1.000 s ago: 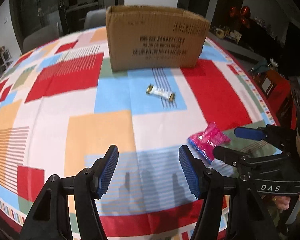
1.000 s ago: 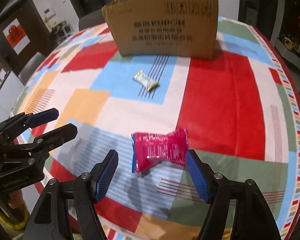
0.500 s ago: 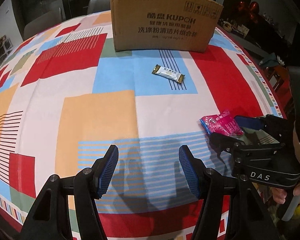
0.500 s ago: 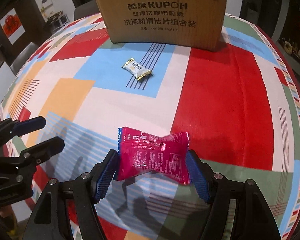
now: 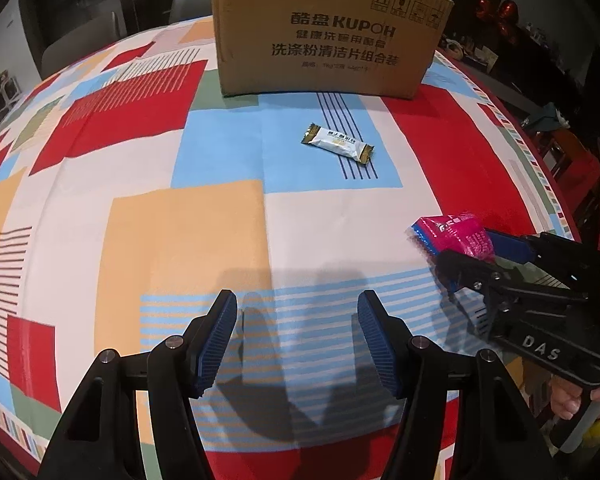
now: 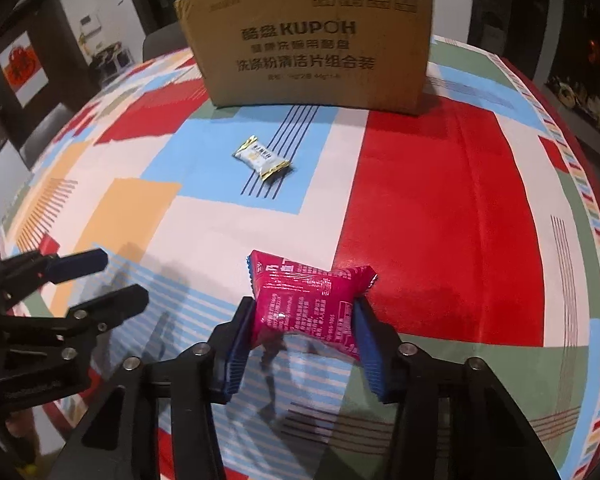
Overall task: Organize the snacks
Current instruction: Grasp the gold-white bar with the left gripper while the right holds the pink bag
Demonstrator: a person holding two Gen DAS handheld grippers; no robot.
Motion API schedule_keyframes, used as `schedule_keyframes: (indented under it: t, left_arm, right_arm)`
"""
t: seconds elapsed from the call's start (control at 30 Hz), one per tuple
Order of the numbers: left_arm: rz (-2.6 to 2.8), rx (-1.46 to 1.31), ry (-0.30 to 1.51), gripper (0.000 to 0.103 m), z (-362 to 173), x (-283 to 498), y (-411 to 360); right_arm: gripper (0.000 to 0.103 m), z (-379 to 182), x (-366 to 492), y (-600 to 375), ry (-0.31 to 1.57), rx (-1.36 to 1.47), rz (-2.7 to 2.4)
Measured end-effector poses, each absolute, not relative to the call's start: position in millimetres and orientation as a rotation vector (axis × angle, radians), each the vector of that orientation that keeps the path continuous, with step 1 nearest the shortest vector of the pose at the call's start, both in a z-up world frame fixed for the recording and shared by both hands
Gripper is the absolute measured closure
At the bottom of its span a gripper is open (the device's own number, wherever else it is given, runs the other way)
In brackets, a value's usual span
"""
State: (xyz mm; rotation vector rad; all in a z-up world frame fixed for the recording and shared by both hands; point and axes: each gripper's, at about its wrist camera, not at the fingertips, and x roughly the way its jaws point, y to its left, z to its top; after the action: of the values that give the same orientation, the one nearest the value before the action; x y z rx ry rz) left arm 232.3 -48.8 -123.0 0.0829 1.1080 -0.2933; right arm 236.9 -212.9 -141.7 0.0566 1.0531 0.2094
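The table (image 5: 148,240) under my claws was the biggest thing, and it wore a cloth of red, blue, orange and white squares. Far ahead of both claws stood a big brown cardboard box (image 5: 324,36) with dark writing on its front. I saw only its front wall, so I could not tell what was inside it.

My right claw (image 6: 306,330) had just been squeezing in, and its blue pads (image 6: 236,344) pressed on both sides of a pink snack packet (image 6: 308,304). The packet was puffed up between them and stuck out past the tips. From my left claw's camera, that pink packet (image 5: 456,236) was off to the right, with the right claw (image 5: 476,256) clamped on it.

My left claw (image 5: 298,336) hung over the striped blue part of the cloth. Its two fingers stood apart and there was nothing between them.

A small white and gold snack packet (image 5: 337,146) lay flat on a blue square, ahead of my left claw and in front of the box. It was touching neither claw and not the box.
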Motion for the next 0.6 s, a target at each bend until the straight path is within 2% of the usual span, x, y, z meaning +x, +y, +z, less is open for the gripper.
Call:
schedule_keyframes:
  t: [0.3, 0.6]
  left_arm:
    - [-0.379, 0.147, 1.026, 0.040, -117.1, 256.9, -67.2]
    - [-0.342, 0.038, 1.025, 0.038, -118.6, 302.7, -93.1]
  right_arm:
    - [0.055, -122.5, 242.9, -223.1, 0.976, 0.077, 0.150]
    - [0.055, -108.3, 263.6, -240.4, 0.923, 0.128, 0.111]
